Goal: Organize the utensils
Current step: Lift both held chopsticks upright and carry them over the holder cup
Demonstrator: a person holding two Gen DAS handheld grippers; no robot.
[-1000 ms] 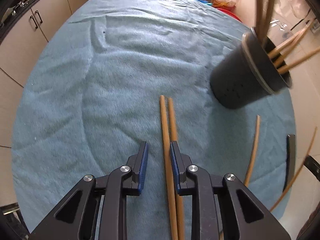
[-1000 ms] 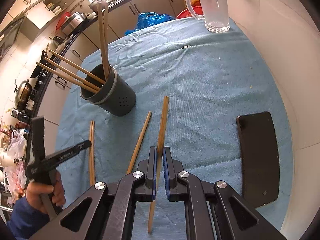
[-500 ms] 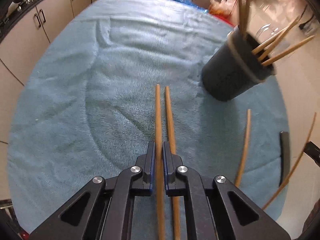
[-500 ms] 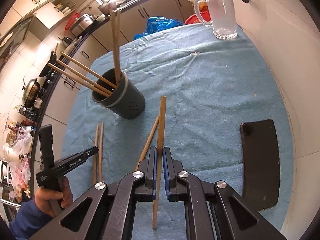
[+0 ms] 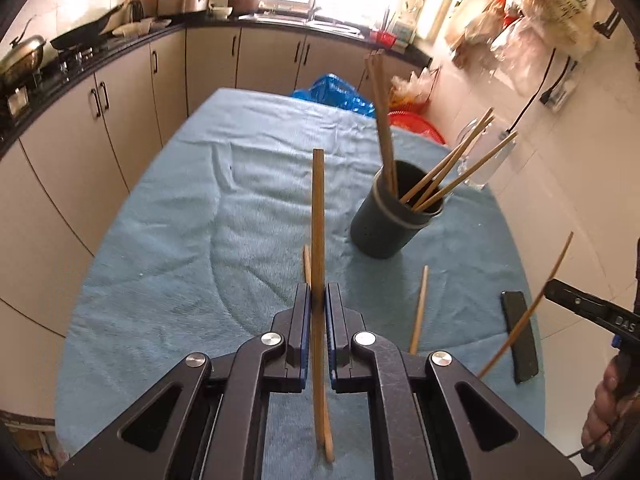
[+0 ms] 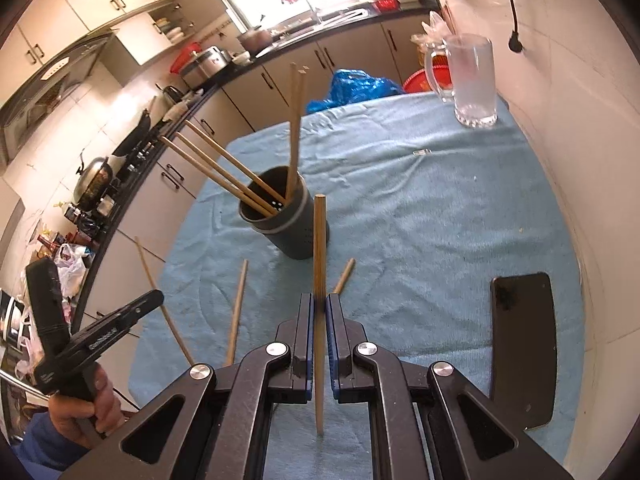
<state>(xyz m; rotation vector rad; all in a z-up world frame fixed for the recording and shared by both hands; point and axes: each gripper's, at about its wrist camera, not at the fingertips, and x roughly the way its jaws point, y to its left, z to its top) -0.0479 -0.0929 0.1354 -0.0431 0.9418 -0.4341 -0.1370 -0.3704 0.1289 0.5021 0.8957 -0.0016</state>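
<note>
My left gripper [image 5: 317, 300] is shut on a wooden chopstick [image 5: 318, 216] and holds it lifted above the blue cloth [image 5: 224, 216]. My right gripper [image 6: 319, 300] is shut on another chopstick [image 6: 319, 248], also raised. A dark round utensil holder [image 5: 384, 232] stands on the cloth with several chopsticks leaning in it; it also shows in the right wrist view [image 6: 296, 228]. Two loose chopsticks lie on the cloth: one [image 5: 307, 260] just beside my left gripper and one [image 5: 419, 308] to its right. In the right wrist view they lie at left [image 6: 237, 312] and centre [image 6: 345, 276].
A black phone [image 6: 524, 340] lies on the cloth at the right, also in the left wrist view [image 5: 520, 332]. A glass mug [image 6: 468, 80] stands at the far right corner. A wall runs along the right side; kitchen cabinets [image 5: 120, 112] stand behind and to the left.
Both grippers have risen and tilted up with their chopsticks. My left gripper closed on one of the paired chopsticks and lifted it; its partner stays on the cloth.
</note>
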